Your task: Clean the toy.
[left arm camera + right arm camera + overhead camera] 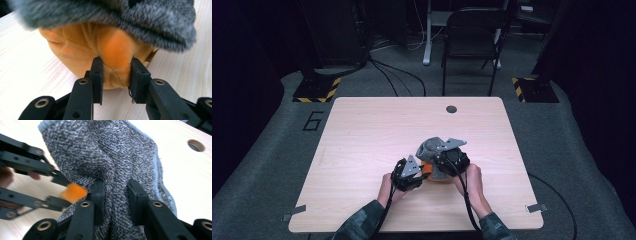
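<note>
An orange plush toy lies on the wooden table, with a grey knitted cloth draped over its top. My left gripper is shut on a small orange limb of the toy, its pads pressing in from both sides. From the other side, my right gripper is shut on a fold of the grey cloth. In the high view the left gripper and the right gripper meet at the toy near the table's front middle, with the grey cloth bunched just behind them. Most of the toy is hidden under the cloth.
A round hole sits near the table's far edge. A black folding chair stands beyond the table, with cables on the grey floor. Metal tabs mark the table's front corners. The person's forearms come in from the bottom edge.
</note>
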### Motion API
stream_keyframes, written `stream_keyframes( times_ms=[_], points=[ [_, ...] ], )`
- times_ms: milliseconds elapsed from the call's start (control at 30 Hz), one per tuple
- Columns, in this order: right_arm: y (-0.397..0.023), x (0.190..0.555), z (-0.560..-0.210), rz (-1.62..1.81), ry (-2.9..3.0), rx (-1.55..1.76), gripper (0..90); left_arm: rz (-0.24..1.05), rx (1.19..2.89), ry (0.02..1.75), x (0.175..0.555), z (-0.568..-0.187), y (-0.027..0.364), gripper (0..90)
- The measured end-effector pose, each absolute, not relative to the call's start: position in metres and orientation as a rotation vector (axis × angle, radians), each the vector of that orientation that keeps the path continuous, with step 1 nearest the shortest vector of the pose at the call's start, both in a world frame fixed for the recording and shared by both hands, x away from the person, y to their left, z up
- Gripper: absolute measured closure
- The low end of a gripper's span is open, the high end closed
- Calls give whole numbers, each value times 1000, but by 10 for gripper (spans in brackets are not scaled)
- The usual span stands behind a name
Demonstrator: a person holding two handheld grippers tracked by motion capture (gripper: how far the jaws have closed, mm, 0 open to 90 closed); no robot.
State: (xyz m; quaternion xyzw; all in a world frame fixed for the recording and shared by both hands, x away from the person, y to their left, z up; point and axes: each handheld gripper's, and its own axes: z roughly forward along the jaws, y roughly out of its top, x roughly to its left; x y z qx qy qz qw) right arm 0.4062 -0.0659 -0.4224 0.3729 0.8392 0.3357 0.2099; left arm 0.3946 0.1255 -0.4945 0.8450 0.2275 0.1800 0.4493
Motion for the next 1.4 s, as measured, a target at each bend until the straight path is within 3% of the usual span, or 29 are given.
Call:
stream_keyframes(
  times_ms=[500,967,1400],
  points=[
    [-128,431,-441,873,2261,1277,703,439,2086,559,395,-495,126,682],
    [-162,454,-497,666,2267,1481,715,434,2091,556,396,-496,127,683],
    [-177,451,-476,785,2205,1500,720,437,2086,564,396,-496,127,679]
  ],
)
